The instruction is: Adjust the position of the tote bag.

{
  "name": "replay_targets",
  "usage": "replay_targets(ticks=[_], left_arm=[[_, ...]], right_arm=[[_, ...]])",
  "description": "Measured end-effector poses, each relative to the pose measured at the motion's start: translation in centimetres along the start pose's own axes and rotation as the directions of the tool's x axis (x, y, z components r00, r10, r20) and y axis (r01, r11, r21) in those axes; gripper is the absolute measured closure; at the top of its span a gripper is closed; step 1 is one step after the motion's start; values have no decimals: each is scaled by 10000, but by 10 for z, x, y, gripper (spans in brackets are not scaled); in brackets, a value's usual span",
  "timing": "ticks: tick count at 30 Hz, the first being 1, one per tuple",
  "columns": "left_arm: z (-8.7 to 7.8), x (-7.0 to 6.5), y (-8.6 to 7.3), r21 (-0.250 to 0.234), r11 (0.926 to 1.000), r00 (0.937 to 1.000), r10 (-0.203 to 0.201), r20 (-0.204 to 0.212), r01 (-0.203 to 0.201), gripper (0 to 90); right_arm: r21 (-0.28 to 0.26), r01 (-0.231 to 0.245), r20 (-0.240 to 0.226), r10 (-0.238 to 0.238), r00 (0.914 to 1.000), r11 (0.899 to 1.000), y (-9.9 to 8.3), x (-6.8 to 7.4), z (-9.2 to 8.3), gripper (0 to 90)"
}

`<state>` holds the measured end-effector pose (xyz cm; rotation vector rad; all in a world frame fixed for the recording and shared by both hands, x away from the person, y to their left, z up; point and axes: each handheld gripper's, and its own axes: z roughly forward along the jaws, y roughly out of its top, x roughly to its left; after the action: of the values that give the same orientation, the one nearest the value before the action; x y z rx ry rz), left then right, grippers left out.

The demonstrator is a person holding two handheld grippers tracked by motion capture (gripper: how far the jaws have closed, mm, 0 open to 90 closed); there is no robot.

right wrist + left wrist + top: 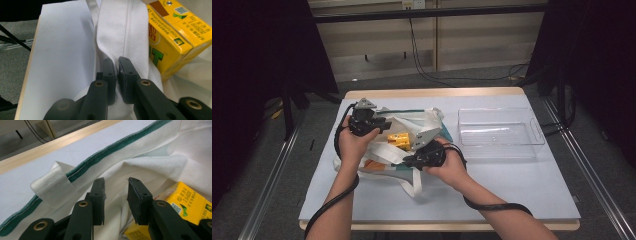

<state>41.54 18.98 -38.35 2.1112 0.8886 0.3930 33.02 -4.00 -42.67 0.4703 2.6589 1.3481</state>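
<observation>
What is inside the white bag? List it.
Inside the white bag: yellow drink cartons and something orange too covered to name. Cloth hides whatever lies deeper.

A cloth bag (407,150) lay on the left part of the bench (512,185). Drink boxes (398,140) sat inside it. A tray (499,134) stood to its right.
</observation>
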Motion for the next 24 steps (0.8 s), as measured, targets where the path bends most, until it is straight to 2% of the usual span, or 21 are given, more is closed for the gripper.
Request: replay_targets(ticks=[4,6,7,8,11,14,15,16,17,18,19,22,24], left_arm=[[0,0,0,104,9999,10000,34,3,-34,669],[1,-1,0,11,9999,9999,-106,-6,106,667],[1,0,0,58,10000,10000,-42,2,42,666],[1,-1,0,-23,9998,9998,-200,-34,200,663],[2,-1,0,-76,9998,9998,-194,-48,193,659],[1,1,-2,186,9998,9999,40,-100,-38,658],[2,-1,-3,5,9998,9997,-213,-86,213,658],[2,0,-4,-79,9995,9995,-294,-88,294,657],[0,1,-4,162,9998,9999,-82,-118,84,657],[0,1,-4,76,9997,9997,-237,-113,238,657],[-1,3,-5,245,9997,9999,81,-85,-79,657],[-2,4,-7,157,9999,10000,-52,-46,53,655],[-2,2,-7,-9,9995,9995,-318,-26,318,652]], right_arm=[[42,13,-10,-13,10000,10000,-1,1,3,840],[76,23,-56,-23,10000,10000,-3,0,4,839],[75,-47,-64,47,10000,10000,-4,0,5,838],[64,-76,-40,77,10000,10000,-5,0,5,838],[-31,-223,26,224,9997,9997,-8,-1,7,836],[-70,-276,-8,276,9996,9996,-12,-2,8,835],[-81,-266,18,266,9996,9996,-13,-2,8,834],[-92,-299,41,299,9995,9995,-13,-2,8,834],[-91,-308,46,309,9995,9995,-14,-2,8,834],[-95,-286,46,286,9996,9995,-14,-2,9,834],[-89,-250,28,250,9997,9996,-15,-3,9,834],[-61,-309,-43,309,9995,9995,-15,-2,9,829],[-124,-417,-42,416,9991,9991,-14,-2,7,822]])
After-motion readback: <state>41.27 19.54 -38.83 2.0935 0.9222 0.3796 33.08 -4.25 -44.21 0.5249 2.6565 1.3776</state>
